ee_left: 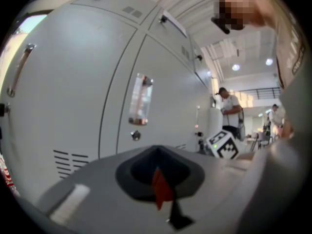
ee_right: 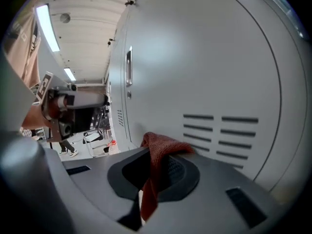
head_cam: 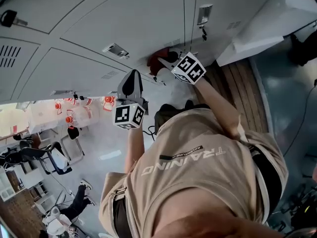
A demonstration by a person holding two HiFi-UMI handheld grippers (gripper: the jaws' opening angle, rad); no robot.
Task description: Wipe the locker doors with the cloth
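Grey locker doors (head_cam: 138,19) fill the top of the head view. A red cloth (head_cam: 157,58) is bunched against the lower edge of one door, with my right gripper (head_cam: 166,63) shut on it. In the right gripper view the cloth (ee_right: 161,145) hangs out of the shut jaws of that gripper (ee_right: 156,174), close to a vented door (ee_right: 204,62). My left gripper (head_cam: 130,82) is held to the left of the cloth and a little off the doors. In its own view this gripper (ee_left: 158,179) is shut, with only a thin red sliver at the seam, and it faces a door (ee_left: 87,91).
A door handle (ee_left: 140,99) and lock (ee_left: 135,136) are just ahead of the left gripper. Vent slots (ee_right: 219,130) lie beside the cloth. A white sheet (head_cam: 267,24) and wooden boards (head_cam: 242,88) are at the right. Chairs (head_cam: 54,157) and standing people (ee_left: 228,106) are farther off.
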